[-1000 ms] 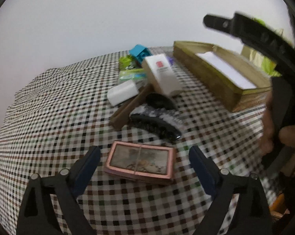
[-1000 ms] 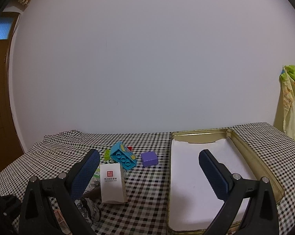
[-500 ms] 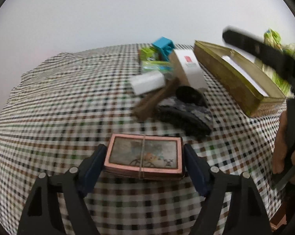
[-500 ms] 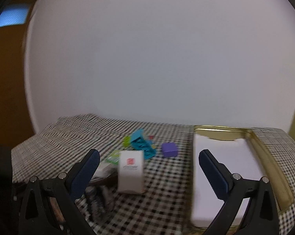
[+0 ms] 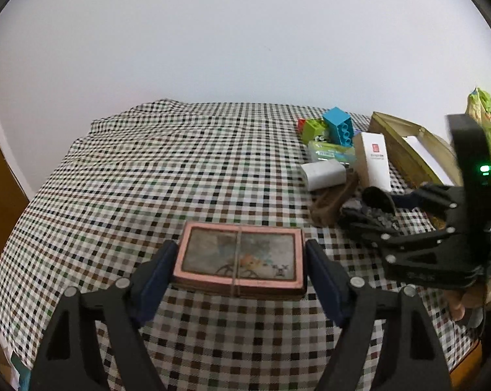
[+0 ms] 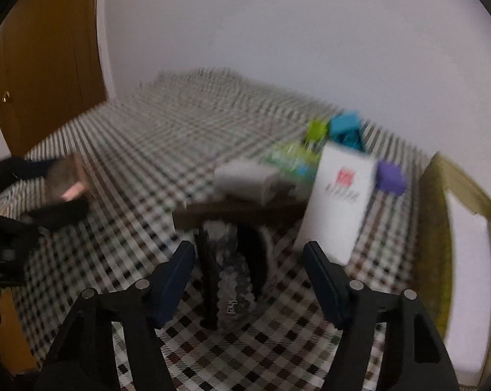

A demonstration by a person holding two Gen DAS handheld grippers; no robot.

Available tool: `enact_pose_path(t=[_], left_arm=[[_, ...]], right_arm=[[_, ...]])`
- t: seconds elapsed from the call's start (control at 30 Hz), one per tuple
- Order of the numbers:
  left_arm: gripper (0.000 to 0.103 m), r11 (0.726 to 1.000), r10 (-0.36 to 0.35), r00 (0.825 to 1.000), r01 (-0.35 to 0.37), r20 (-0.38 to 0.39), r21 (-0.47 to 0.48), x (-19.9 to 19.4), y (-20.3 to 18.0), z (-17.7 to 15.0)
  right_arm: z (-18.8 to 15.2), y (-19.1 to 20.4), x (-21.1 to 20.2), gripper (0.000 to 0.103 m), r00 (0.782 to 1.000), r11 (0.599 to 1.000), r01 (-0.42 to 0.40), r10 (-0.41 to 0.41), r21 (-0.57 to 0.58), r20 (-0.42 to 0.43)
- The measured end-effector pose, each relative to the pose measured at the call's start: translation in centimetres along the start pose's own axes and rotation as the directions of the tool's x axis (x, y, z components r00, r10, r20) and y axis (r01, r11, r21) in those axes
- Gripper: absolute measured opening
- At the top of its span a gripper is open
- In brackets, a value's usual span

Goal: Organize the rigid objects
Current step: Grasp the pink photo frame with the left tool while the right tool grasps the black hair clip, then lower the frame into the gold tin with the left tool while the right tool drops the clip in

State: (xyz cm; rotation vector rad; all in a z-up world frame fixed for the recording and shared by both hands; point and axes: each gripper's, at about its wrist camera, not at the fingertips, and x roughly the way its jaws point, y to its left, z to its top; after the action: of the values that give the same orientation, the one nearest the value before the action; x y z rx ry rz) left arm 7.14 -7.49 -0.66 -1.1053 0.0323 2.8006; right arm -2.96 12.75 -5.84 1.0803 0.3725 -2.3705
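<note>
Two grippers work over our bench (image 5: 147, 169), which wears a checked cloth. Largest on it is the gold tin (image 5: 405, 150) at the right edge, its white lining bare. Next comes the pile beside it: a white carton (image 6: 340, 202) with a red mark standing upright, a brown stick (image 6: 239, 213) lying under a small white box (image 6: 245, 181), blue and green bricks (image 5: 338, 125) behind, and a purple block (image 6: 390, 177) near the tin.

Our left gripper (image 5: 240, 260) is clamped on the pink-edged card pack (image 5: 239, 259), a pad against each short end, well apart from the pile. Our right gripper (image 6: 245, 267) has just been narrowing; its jaws straddle the mottled hair claw (image 6: 232, 267) without pressing it, though the view is blurred.
</note>
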Motion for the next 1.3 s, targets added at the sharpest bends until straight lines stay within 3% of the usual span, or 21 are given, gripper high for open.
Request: enact_pose_path(t=[0.23, 0.37, 0.47, 0.53, 0.63, 0.83, 0.93, 1.1, 1.23, 1.3], left_arm=[[0.079, 1.000, -0.007, 1.000, 0.007, 0.000, -0.004, 0.1, -0.7, 0.3], [0.079, 1.000, -0.011, 1.000, 0.010, 0.026, 0.004, -0.3, -2.1, 1.1], [0.079, 1.000, -0.026, 0.998, 0.025, 0.061, 0.015, -0.7, -3.7, 1.9], [0.079, 0.999, -0.047, 0.995, 0.044, 0.093, 0.032, -1.0, -5.2, 2.8], [0.079, 0.995, -0.079, 0.987, 0.070, 0.138, 0.067, -1.2, -7.7, 4.1], [0.079, 0.977, -0.180, 0.965, 0.154, 0.189, 0.145, -0.5, -13.9, 6.5], [0.079, 0.966, -0.227, 0.956, 0.198, 0.186, 0.164, 0.3, -16.9, 7.5], [0.079, 0.948, -0.289, 0.944, 0.258, 0.157, 0.188, 2.6, -21.5, 8.7], [0.079, 0.916, -0.363, 0.926, 0.333, 0.105, 0.226, 4.1, -25.2, 9.0], [0.079, 0.905, -0.368, 0.926, 0.335, 0.086, 0.263, 5.0, -26.7, 8.7]], right_arm=[[-1.2, -1.6, -1.2, 0.048, 0.998, 0.998, -0.059, 0.058, 0.025, 0.014], [-2.3, -3.7, -5.6, 0.045, 0.977, 0.983, -0.170, 0.159, 0.070, 0.142], [-3.1, -6.4, -9.2, 0.045, 0.952, 0.977, -0.183, 0.149, 0.109, 0.267], [-3.4, -8.5, -11.1, 0.045, 0.937, 0.976, -0.160, 0.103, 0.149, 0.333], [-4.8, -12.6, -14.2, 0.045, 0.915, 0.970, -0.039, -0.061, 0.241, 0.398], [-8.0, -21.2, -15.8, 0.045, 0.902, 0.900, 0.090, -0.255, 0.427, 0.347], [-9.3, -24.2, -15.9, 0.045, 0.896, 0.865, 0.142, -0.320, 0.481, 0.310], [-11.2, -25.9, -15.0, 0.045, 0.870, 0.806, 0.219, -0.416, 0.550, 0.264], [-11.4, -26.0, -14.5, 0.045, 0.871, 0.797, 0.247, -0.432, 0.552, 0.233], [-11.2, -26.2, -14.8, 0.045, 0.873, 0.799, 0.283, -0.444, 0.531, 0.203]])
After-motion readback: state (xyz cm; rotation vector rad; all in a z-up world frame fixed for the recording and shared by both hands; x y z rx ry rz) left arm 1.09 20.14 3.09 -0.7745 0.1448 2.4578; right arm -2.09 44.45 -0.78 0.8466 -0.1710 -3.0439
